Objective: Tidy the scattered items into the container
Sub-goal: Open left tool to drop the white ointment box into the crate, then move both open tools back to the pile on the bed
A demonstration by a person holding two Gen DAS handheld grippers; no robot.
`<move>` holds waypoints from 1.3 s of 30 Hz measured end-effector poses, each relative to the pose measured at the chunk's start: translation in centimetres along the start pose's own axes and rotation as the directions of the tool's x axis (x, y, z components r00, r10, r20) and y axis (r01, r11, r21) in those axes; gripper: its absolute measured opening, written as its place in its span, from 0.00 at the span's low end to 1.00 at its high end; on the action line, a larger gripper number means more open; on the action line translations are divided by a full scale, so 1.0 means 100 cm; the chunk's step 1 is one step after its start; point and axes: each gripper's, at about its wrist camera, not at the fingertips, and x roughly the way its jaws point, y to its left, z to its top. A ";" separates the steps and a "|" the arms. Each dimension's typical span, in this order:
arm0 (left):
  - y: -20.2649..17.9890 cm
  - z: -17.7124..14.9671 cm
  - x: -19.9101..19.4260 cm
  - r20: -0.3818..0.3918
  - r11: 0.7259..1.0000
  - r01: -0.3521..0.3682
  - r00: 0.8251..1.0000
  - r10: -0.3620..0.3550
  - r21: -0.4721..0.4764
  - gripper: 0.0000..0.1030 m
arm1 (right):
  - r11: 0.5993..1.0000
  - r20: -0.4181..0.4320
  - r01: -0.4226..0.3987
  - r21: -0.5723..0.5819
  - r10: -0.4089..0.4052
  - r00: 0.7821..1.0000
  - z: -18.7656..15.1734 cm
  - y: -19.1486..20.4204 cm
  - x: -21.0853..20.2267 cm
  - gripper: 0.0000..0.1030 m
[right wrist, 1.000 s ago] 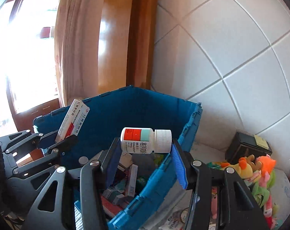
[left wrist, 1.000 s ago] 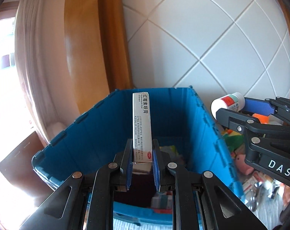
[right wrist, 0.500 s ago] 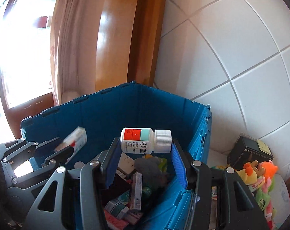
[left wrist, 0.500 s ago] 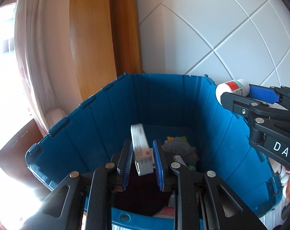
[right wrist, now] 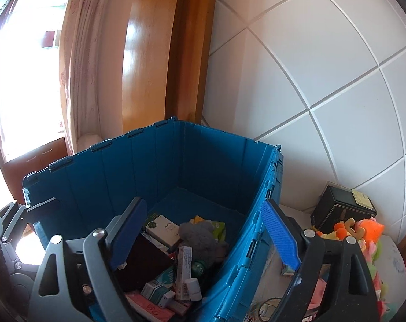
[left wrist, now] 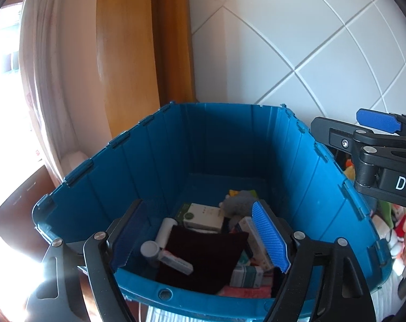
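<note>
Left wrist view: left gripper (left wrist: 200,237) hung spread wide over the near rim of the blue crate (left wrist: 216,145), gripping nothing. Below and between its fingers lay a dark cloth (left wrist: 203,257), with a white bottle (left wrist: 164,237) just left of it and a white-and-green box (left wrist: 203,214) beyond. Further ahead sat a grey plush (left wrist: 239,201) against the crate's floor. Off to the right, level with the crate's right wall, showed the right gripper (left wrist: 364,134), one blue pad up, nothing between the fingers.

Right wrist view: left gripper (right wrist: 18,220) seen at the far left edge, beside the crate (right wrist: 138,171). Right gripper (right wrist: 203,236) likewise spread and empty, straddling the crate's right wall, left finger inside and right finger outside. Beneath it, inside, lay small medicine boxes (right wrist: 157,292), an upright tube box (right wrist: 183,271) and a small white bottle (right wrist: 193,289). Outside, right of the right finger, sat a black box (right wrist: 342,209) and a heap of bright plush toys (right wrist: 364,230); possibly more small packets under the finger, though too blurred to name.

So: much already inside the crate, some items outside to the right.

Risks from here: right finger catching on the crate wall when swinging right, given that straddle; soft plush slipping from a shallow pinch; grippers colliding, given how near each other over one crate; tall tube box toppling under anything dropped on it.
</note>
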 end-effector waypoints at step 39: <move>-0.258 -0.017 -0.071 -0.012 0.925 0.341 0.939 -0.344 0.166 1.00 | 0.873 -0.119 0.349 0.340 -0.329 0.937 -0.171 -0.265 -0.175 1.00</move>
